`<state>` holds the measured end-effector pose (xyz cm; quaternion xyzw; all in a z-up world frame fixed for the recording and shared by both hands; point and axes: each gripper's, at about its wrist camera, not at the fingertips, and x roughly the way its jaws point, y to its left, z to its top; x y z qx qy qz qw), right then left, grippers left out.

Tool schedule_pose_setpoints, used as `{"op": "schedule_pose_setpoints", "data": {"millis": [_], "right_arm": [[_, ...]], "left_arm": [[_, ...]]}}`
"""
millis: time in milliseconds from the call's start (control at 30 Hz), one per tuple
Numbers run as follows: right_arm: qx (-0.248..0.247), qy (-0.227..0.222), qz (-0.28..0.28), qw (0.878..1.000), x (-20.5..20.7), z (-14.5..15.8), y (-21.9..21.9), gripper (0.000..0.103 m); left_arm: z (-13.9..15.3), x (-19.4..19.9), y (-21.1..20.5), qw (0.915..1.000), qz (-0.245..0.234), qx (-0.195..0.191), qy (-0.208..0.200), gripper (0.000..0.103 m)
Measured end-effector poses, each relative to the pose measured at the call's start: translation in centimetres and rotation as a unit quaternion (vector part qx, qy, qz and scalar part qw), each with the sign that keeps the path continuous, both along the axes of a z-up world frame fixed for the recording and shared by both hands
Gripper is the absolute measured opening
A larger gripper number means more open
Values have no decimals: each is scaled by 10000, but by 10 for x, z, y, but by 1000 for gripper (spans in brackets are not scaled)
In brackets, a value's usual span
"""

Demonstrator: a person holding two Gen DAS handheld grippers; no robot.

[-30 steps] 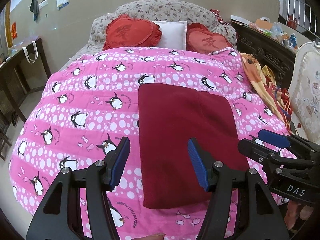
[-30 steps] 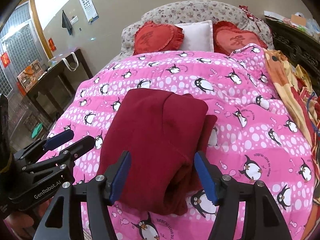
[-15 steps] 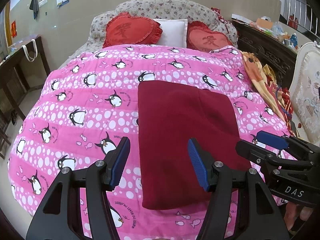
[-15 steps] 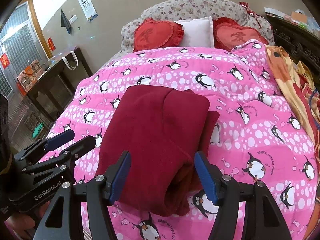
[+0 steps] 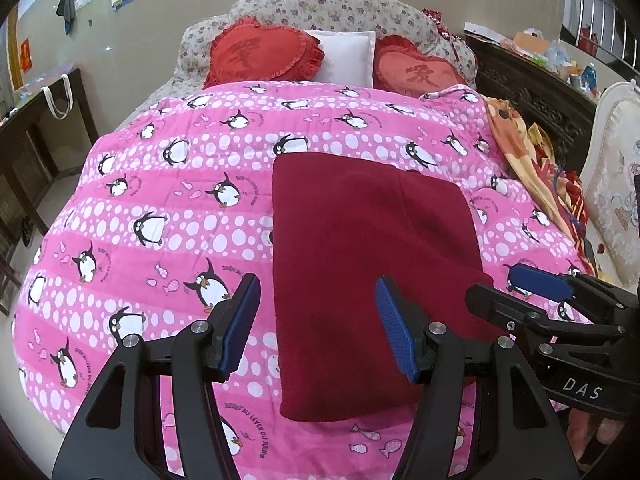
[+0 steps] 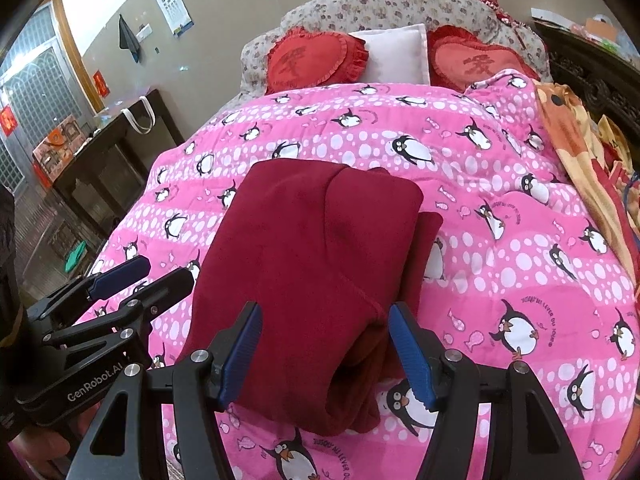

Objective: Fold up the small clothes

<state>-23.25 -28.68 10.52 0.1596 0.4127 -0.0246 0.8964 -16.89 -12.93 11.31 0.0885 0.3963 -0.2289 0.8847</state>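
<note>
A: That dark red garment (image 5: 372, 264) looks like matt, fuzzy fleece. The quilt (image 5: 168, 216) under it is smooth printed cloth.

B: Yep. Left gripper (image 5: 316, 328) is matt black plastic, ribbed blue pads (image 5: 394, 334), shiny metal screws. Glossy carved wood headboard (image 5: 532, 88).

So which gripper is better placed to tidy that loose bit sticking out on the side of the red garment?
Probably the right gripper. It hangs open over the near right edge of the red garment, where the layers gape. The left gripper, also open, sits over the smooth left edge.
</note>
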Motion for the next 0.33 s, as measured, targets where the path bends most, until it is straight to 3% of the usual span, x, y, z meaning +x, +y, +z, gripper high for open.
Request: {"op": "schedule_pose_setpoints", "data": {"millis": [333], "right_arm": [[48,114,3,9999,5,-10,-6,63]], "left_arm": [[-6,9,1,10000,-14,-91,15,60]]}}
